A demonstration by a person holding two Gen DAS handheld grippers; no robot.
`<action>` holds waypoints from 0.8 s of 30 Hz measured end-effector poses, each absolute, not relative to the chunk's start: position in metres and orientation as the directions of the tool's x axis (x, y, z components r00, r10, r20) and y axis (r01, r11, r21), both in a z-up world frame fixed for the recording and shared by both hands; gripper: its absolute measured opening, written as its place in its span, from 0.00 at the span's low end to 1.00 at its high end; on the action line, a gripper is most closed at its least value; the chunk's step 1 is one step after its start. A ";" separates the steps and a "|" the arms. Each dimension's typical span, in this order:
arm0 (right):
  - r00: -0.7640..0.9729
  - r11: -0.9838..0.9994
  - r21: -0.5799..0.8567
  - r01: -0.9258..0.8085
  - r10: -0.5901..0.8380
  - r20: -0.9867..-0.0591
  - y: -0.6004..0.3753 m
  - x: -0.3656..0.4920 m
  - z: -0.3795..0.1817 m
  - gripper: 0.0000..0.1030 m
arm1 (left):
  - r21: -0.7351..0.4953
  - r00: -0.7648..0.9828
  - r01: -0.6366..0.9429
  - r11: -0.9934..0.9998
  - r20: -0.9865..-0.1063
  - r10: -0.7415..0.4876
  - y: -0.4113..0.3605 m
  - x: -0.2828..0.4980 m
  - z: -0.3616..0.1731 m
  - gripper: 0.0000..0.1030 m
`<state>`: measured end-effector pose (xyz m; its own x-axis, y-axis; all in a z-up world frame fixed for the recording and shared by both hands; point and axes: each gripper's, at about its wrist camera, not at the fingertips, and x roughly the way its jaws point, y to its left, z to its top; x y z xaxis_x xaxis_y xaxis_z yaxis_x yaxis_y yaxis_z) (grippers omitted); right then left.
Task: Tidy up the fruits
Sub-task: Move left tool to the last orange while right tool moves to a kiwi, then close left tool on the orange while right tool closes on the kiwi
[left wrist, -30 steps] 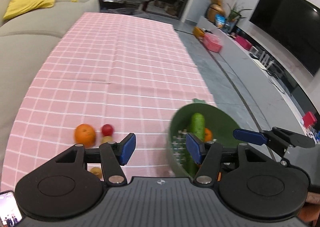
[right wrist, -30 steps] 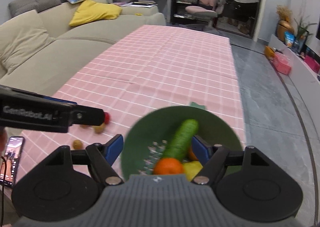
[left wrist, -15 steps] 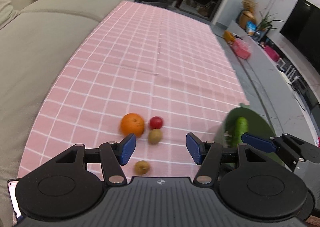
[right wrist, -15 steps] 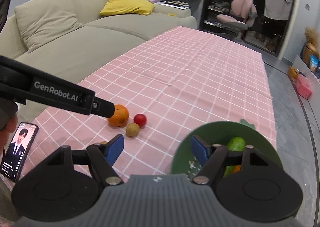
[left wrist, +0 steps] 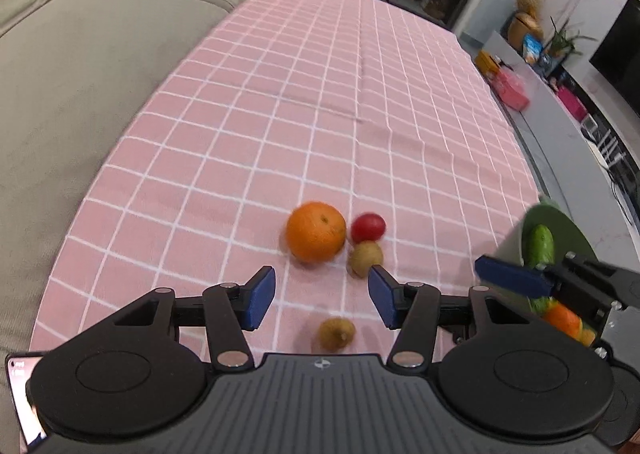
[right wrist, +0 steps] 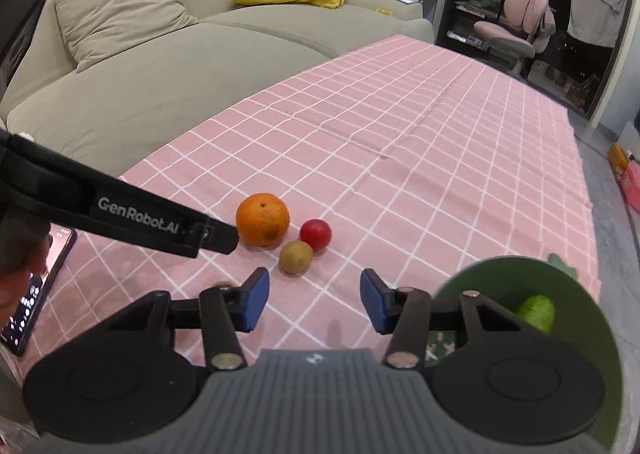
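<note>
Orange, red and brown fruit lay in a tight cluster on the pink checked tablecloth (left wrist: 320, 102), and the coming pick turned on how that cluster sat against the left gripper (left wrist: 322, 296). Its jaws were spread wide and held nothing. In the left wrist view the orange (left wrist: 316, 231) sat just ahead of the gap and a little toward the left finger, with the red fruit (left wrist: 368, 226) touching or nearly touching its right side and a kiwi (left wrist: 365, 258) just below that, close against the tip of the right finger. A second kiwi (left wrist: 336, 334) lay nearer still, between the two fingers and low in the gap, apart from the other three.

The right gripper (right wrist: 314, 302) was also released and empty, aimed at the same cluster but further back from it; the green bowl (right wrist: 500, 274), with a cucumber (right wrist: 536, 312) inside, stood at its right. The cucumber's long axis could not be judged, since only one end showed.

By my judgement the left gripper was the nearer one, and the lone kiwi already sat inside its span. The round fruits had no long axis to align with, so the approach angle mattered little; the risk was nudging the neighbouring kiwi with the right finger
</note>
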<state>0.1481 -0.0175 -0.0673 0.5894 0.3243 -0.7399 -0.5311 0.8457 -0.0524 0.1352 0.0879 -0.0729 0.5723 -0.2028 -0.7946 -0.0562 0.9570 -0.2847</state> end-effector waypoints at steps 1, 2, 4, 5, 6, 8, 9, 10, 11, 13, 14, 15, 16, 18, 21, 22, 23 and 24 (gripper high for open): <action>0.585 0.849 -0.040 -0.526 0.328 -0.742 -0.015 0.152 -0.070 0.46 | -0.288 0.582 -0.057 0.956 -0.788 -0.202 0.089 0.137 -0.074 0.60; 0.581 0.853 -0.028 -0.521 0.331 -0.744 -0.013 0.156 -0.073 0.45 | -0.290 0.587 -0.058 0.955 -0.784 -0.202 0.091 0.139 -0.075 0.59; 0.570 0.859 -0.003 -0.512 0.337 -0.750 -0.008 0.163 -0.078 0.40 | -0.300 0.599 -0.060 0.952 -0.774 -0.206 0.093 0.144 -0.078 0.59; 0.564 0.862 0.006 -0.507 0.338 -0.754 -0.006 0.167 -0.082 0.39 | -0.307 0.602 -0.061 0.950 -0.770 -0.211 0.093 0.146 -0.079 0.59; 0.559 0.864 0.016 -0.503 0.339 -0.757 -0.004 0.171 -0.085 0.39 | -0.312 0.604 -0.061 0.948 -0.768 -0.214 0.094 0.148 -0.080 0.59; 0.549 0.868 0.028 -0.496 0.338 -0.764 0.000 0.177 -0.092 0.39 | -0.321 0.604 -0.059 0.945 -0.765 -0.223 0.093 0.153 -0.084 0.59; 0.547 0.871 0.032 -0.490 0.336 -0.767 0.001 0.180 -0.095 0.38 | -0.321 0.603 -0.061 0.945 -0.767 -0.222 0.093 0.156 -0.086 0.59; 0.544 0.874 0.038 -0.484 0.335 -0.770 0.002 0.183 -0.097 0.37 | -0.321 0.600 -0.064 0.945 -0.769 -0.221 0.092 0.159 -0.088 0.59; 0.540 0.877 0.047 -0.479 0.336 -0.772 0.002 0.187 -0.100 0.34 | -0.322 0.597 -0.066 0.944 -0.771 -0.221 0.092 0.161 -0.091 0.59; 0.531 0.879 0.064 -0.473 0.342 -0.776 0.003 0.192 -0.104 0.33 | -0.325 0.590 -0.069 0.943 -0.775 -0.224 0.091 0.165 -0.095 0.59; 0.528 0.879 0.068 -0.471 0.342 -0.777 0.003 0.194 -0.106 0.33 | -0.325 0.588 -0.070 0.943 -0.777 -0.224 0.091 0.166 -0.097 0.59; 0.523 0.880 0.072 -0.470 0.344 -0.780 0.004 0.197 -0.108 0.33 | -0.326 0.587 -0.070 0.943 -0.778 -0.225 0.091 0.168 -0.099 0.59; 0.517 0.880 0.080 -0.468 0.346 -0.783 0.004 0.199 -0.110 0.33 | -0.326 0.583 -0.069 0.943 -0.780 -0.227 0.090 0.169 -0.100 0.59; 0.506 0.881 0.093 -0.463 0.349 -0.788 0.004 0.203 -0.114 0.33 | -0.321 0.577 -0.068 0.945 -0.785 -0.225 0.088 0.171 -0.103 0.59; 0.495 0.882 0.114 -0.457 0.358 -0.792 0.004 0.208 -0.118 0.31 | -0.313 0.568 -0.071 0.947 -0.793 -0.219 0.086 0.175 -0.108 0.59; 0.492 0.882 0.120 -0.456 0.362 -0.792 0.004 0.209 -0.119 0.30 | -0.313 0.565 -0.073 0.947 -0.795 -0.219 0.086 0.176 -0.109 0.59; 0.489 0.881 0.124 -0.456 0.365 -0.792 0.005 0.210 -0.119 0.30 | -0.314 0.563 -0.075 0.946 -0.797 -0.219 0.085 0.177 -0.110 0.59; 0.486 0.881 0.129 -0.455 0.367 -0.793 0.005 0.211 -0.120 0.29 | -0.313 0.560 -0.077 0.947 -0.799 -0.219 0.085 0.178 -0.112 0.59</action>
